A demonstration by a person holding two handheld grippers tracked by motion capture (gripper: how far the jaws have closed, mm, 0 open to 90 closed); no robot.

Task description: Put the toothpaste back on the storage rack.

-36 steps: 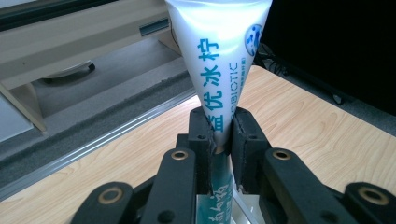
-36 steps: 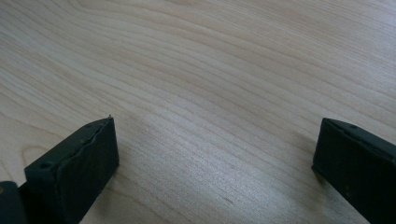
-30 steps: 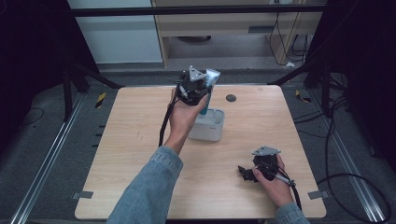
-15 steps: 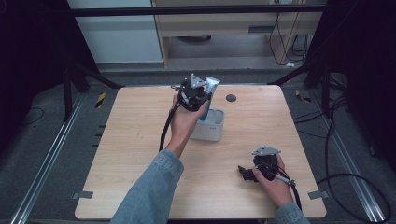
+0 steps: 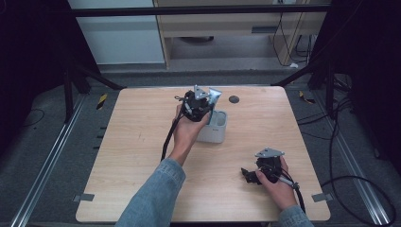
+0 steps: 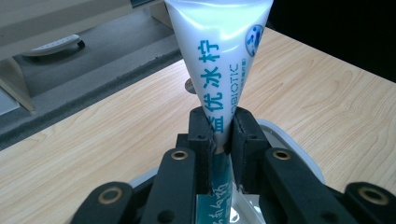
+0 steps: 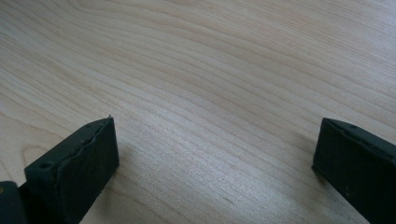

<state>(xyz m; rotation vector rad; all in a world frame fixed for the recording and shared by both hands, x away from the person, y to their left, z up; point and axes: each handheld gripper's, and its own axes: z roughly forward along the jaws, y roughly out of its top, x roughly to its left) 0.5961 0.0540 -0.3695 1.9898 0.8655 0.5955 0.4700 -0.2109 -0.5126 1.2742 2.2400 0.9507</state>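
We hold the tube clamped in the left claw, long axis upright, directly over the holder mid-bench. The right claw rests apart, empty, well clear.

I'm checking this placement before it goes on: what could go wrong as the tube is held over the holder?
1. The left gripper pinches the soft white tube with blue lettering on a narrow part; it may slip or tilt.
2. The small white holder stands loose on the wooden table; a misaligned tube could tip it.
3. The right gripper, open, rests away from the holder, so nothing steadies it.
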